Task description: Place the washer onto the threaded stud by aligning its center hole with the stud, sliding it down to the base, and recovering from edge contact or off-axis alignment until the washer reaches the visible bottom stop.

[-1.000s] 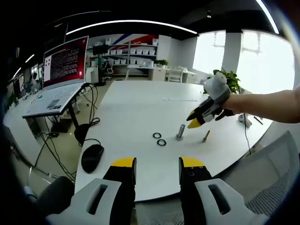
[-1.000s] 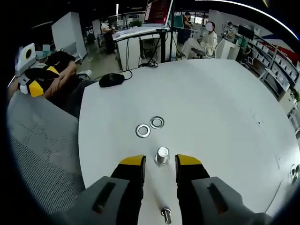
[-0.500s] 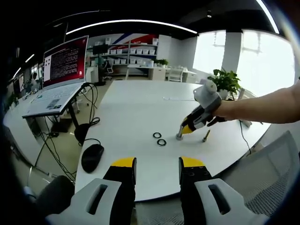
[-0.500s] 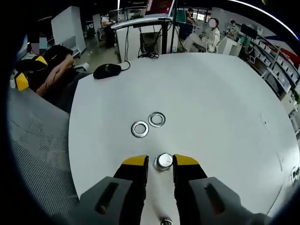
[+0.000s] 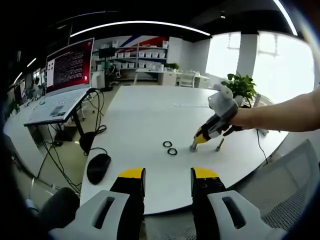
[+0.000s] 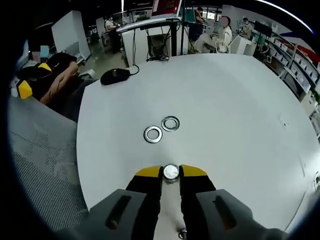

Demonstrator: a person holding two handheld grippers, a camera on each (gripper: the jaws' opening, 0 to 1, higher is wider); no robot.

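In the left gripper view, the left gripper (image 5: 167, 181) hangs over the near edge of the white counter (image 5: 145, 115), its yellow-tipped fingers (image 5: 133, 176) apart with nothing between them. Two washers (image 5: 170, 148), small dark-looking rings from here, lie flat and side by side near the middle of the counter. Just beside them stands the threaded stud (image 5: 193, 145), a short upright grey metal post. The right gripper (image 5: 202, 136) reaches in from the right on a bare forearm, its yellow tips at the stud. A loose bolt (image 5: 220, 145) lies just past it. A black mouse (image 5: 98, 167) sits at the counter's left edge, and a laptop (image 5: 62, 82) with a red screen stands on a stand beyond.

In the right gripper view, the right gripper (image 6: 171, 172) has its fingers (image 6: 148, 173) closed against the stud (image 6: 171, 172), whose round, shiny silver top shows between the tips. The two washers (image 6: 161, 129) are flat silver rings with open centres, touching or nearly so, on the counter (image 6: 225, 110) ahead of the stud and apart from it.
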